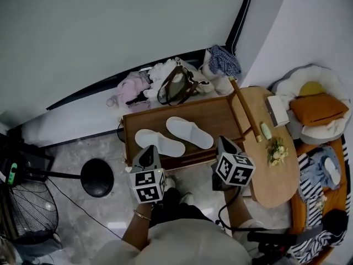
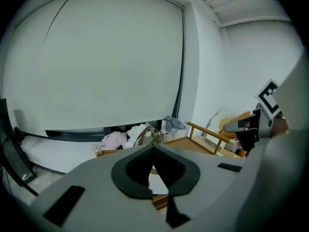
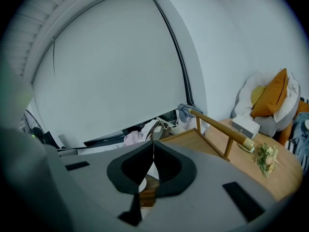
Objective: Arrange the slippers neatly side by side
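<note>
Clutter is crowding the far edge of the low wooden table (image 1: 218,114): a brown bag (image 1: 176,85) and pink clothes (image 1: 131,88) are lying just behind the slippers. The left slipper (image 1: 159,142) and right slipper (image 1: 189,132) are lying on this table, near each other, not touching. You are holding the left gripper (image 1: 148,149) and right gripper (image 1: 222,141) at its front edge, both jaws pressed together, gripping nothing.

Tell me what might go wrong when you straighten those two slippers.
The left gripper and right gripper are both shut; going in like that would likely shove a slipper rather than grip it. The nearer slipper lies close to the table's front edge, so a push may slide it off.
</note>
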Available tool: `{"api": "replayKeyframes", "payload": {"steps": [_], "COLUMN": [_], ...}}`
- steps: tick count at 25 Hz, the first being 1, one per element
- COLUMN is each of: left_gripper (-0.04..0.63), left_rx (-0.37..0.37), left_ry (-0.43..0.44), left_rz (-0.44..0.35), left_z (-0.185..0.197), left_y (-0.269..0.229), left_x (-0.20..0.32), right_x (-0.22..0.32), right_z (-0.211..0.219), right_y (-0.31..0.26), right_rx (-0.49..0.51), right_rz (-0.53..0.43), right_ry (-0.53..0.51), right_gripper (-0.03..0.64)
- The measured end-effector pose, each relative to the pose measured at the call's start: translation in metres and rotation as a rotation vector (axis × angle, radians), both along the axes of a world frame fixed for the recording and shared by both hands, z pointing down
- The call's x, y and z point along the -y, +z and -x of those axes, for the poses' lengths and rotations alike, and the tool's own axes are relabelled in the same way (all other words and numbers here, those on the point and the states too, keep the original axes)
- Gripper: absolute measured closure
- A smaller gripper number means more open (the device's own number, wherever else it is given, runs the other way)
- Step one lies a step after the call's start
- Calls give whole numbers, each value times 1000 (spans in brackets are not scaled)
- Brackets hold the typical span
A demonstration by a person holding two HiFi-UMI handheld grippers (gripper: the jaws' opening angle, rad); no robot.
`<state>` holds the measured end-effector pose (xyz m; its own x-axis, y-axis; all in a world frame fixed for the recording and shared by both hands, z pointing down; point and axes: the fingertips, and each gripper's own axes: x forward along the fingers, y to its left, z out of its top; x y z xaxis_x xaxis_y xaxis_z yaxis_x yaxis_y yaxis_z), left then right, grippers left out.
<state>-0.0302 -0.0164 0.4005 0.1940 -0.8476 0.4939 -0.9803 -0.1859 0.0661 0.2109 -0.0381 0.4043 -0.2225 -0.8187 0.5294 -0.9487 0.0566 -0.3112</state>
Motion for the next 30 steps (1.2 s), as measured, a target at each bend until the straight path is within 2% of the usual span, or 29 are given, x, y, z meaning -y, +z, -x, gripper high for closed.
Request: {"api": "replayKeyframes", "payload": {"steps": [7,14,21,30], "left_gripper": [591,591,591,591], "left_rx": [-25,-58,-75,-58], "left_ry": [3,-7,-16,-111], "left_rz": [-27,-87,-63,-56], "left_z": [9,36,53,61], "left_y": [-4,-20,-12,-12], "left_x": [35,78,97,105], "right_x": [25,68,91,130], "right_z": [7,44,77,82], "right_y": [-11,-23,-22,-28], "right_rx": [-34,-44,-59,-42], "right_rz": [-22,-60,-48,-86], "right_ry": [-18,-38,-92,-180], "right_gripper": [583,583,583,583]}}
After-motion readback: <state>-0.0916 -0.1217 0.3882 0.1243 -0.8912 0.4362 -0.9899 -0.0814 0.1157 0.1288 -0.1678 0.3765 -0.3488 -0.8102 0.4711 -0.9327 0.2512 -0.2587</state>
